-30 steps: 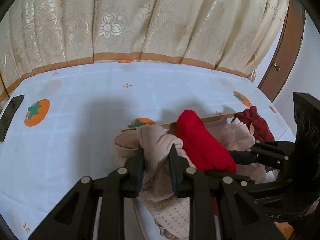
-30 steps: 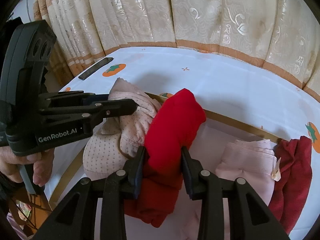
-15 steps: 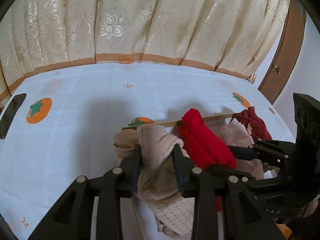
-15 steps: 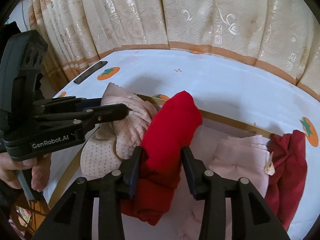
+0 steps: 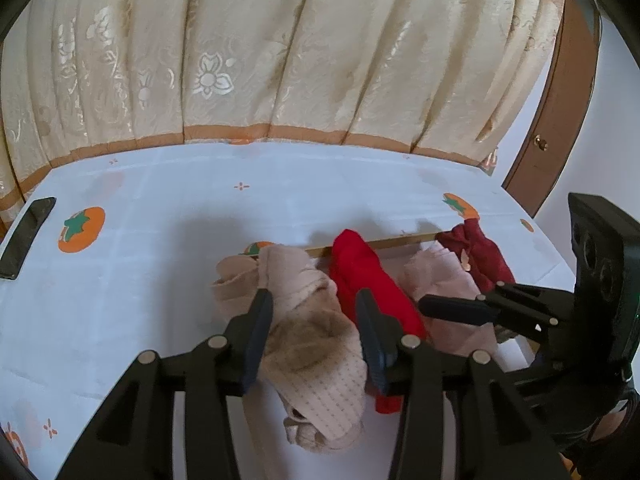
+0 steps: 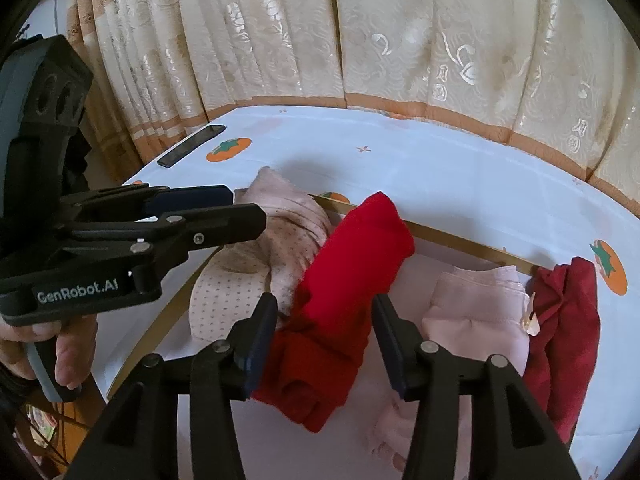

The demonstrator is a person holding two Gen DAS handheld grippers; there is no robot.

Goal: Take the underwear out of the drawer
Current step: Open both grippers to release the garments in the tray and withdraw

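Beside the curtain (image 5: 280,60), our left gripper (image 5: 312,308) and right gripper (image 6: 326,312) have just been opening, loosely straddling beige underwear (image 5: 304,320) and red underwear (image 6: 348,280).

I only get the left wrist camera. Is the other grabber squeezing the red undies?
Observer: No. In the right wrist view the right gripper has just been opening its jaws. The red underwear lies between them, with a gap beside one finger.
Operator: Who's holding my grabber?
Observer: A hand grips the handle under the left gripper. Its jaws have just been opening too, with the beige underwear between them.
Operator: Is anything written on it?
Observer: Yes, its side reads GenRobot.AI.
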